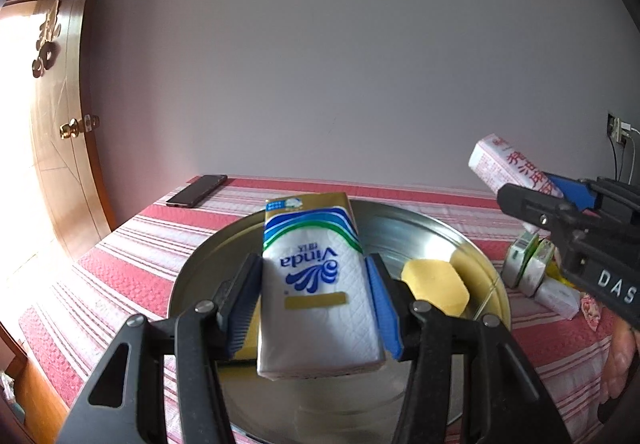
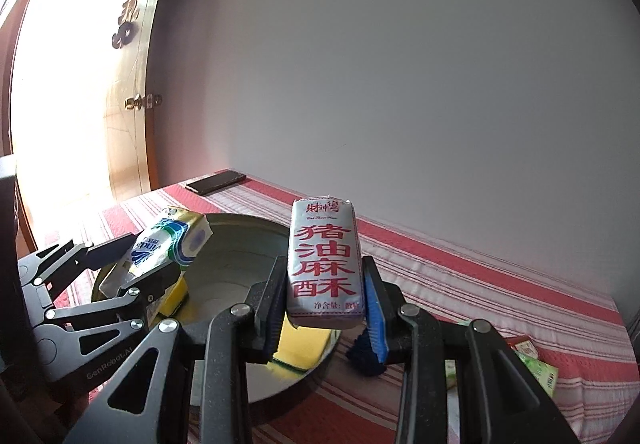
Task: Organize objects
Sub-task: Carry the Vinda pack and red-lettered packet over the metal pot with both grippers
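Observation:
My left gripper [image 1: 314, 294] is shut on a white and blue Vinda tissue pack [image 1: 318, 284] and holds it above a round metal tray [image 1: 476, 244]. A yellow sponge [image 1: 436, 286] lies in the tray to the right of the pack. My right gripper [image 2: 324, 296] is shut on a silver snack pack with red characters [image 2: 324, 260], held over the tray's right rim [image 2: 240, 222]. The snack pack [image 1: 508, 163] and the right gripper also show at the right in the left wrist view. The tissue pack [image 2: 160, 248] shows at the left in the right wrist view.
The table has a red and white striped cloth [image 1: 132, 248]. A dark phone [image 1: 196, 189] lies at its far left corner. Small green and white packets [image 1: 528, 264] lie right of the tray. A wooden door [image 1: 60, 123] stands left; a wall socket with cables [image 1: 620, 131] is at right.

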Motion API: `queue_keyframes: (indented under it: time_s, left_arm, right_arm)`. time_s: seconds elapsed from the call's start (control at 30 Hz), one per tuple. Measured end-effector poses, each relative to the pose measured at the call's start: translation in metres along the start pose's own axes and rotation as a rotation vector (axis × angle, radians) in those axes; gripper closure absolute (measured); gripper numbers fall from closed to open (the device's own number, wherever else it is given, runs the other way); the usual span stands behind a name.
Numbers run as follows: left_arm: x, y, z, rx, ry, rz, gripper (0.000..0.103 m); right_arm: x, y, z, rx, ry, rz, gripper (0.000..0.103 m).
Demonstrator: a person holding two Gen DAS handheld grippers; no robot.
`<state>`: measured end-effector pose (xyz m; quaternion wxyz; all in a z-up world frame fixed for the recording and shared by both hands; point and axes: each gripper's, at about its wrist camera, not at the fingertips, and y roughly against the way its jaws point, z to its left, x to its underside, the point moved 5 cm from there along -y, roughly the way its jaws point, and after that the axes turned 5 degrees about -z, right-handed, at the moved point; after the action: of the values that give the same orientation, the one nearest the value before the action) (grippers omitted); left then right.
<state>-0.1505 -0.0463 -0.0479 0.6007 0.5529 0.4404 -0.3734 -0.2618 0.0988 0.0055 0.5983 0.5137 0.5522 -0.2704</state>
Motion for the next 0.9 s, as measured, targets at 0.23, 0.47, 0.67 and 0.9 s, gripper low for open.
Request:
queue_keyframes:
  time_s: [0.23,0.47,0.67,0.9]
  left_arm:
    - [-0.002,-0.013,0.006,0.002,-0.016,0.047,0.050]
    - [-0.005,-0.027,0.015,-0.009,-0.017,0.089,0.050]
    - [-0.009,-0.039,0.017,0.010,-0.024,0.135,0.050]
    - [-0.006,-0.051,0.011,0.004,-0.071,0.182,0.050]
  right_arm:
    - [0.004,-0.026,0.009,-0.026,-0.008,0.047,0.066]
    - [0.010,-0.045,0.022,-0.051,0.024,0.090,0.065]
    - [0.018,-0.056,0.025,-0.064,0.027,0.128,0.065]
    - [0.023,-0.068,0.030,-0.071,0.035,0.185,0.065]
